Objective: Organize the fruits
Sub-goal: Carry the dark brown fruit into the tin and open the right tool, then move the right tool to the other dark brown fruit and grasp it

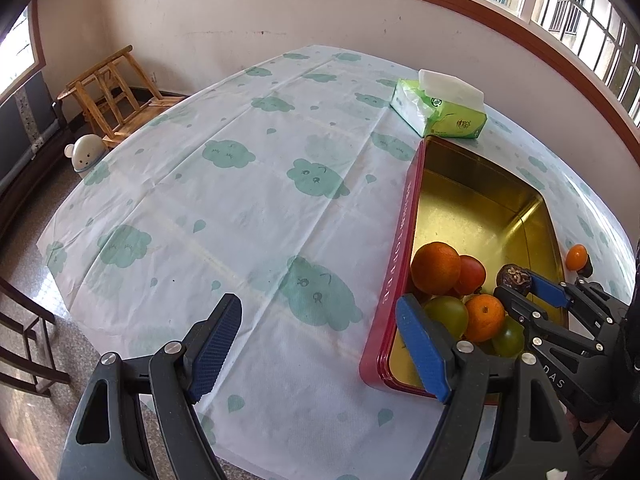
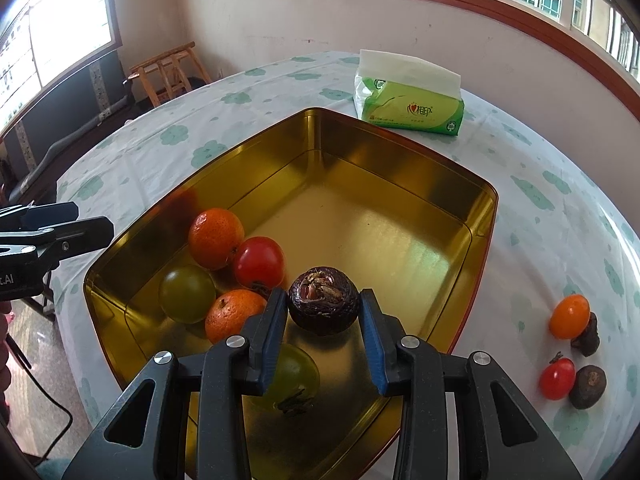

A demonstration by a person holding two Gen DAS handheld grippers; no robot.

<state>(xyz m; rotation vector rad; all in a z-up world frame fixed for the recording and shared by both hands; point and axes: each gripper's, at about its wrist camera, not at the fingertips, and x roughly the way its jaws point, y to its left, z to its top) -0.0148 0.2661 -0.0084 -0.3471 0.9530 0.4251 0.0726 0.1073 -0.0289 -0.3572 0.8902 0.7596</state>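
Observation:
A red tin with a gold inside [image 2: 452, 196] [image 1: 394, 280] lies on the table. In it are two oranges [image 2: 216, 238] [image 2: 232, 314], a red tomato [image 2: 259, 262] and two green fruits [image 2: 186, 294] [image 2: 296, 376]. My right gripper [image 2: 323, 316] is shut on a dark brown water chestnut [image 2: 323, 300] and holds it over the tin; it also shows in the left wrist view [image 1: 516, 280]. My left gripper [image 1: 320, 320] is open and empty, at the tin's left side. On the cloth to the right lie a small orange fruit [image 2: 569, 316], a red tomato [image 2: 557, 378] and two dark chestnuts [image 2: 587, 386].
A green tissue pack [image 2: 412, 110] stands behind the tin. The table has a white cloth with green clouds [image 1: 240, 208]. Wooden stools [image 1: 114, 92] and a small white bear-shaped bin [image 1: 86, 154] stand beyond the table's left edge.

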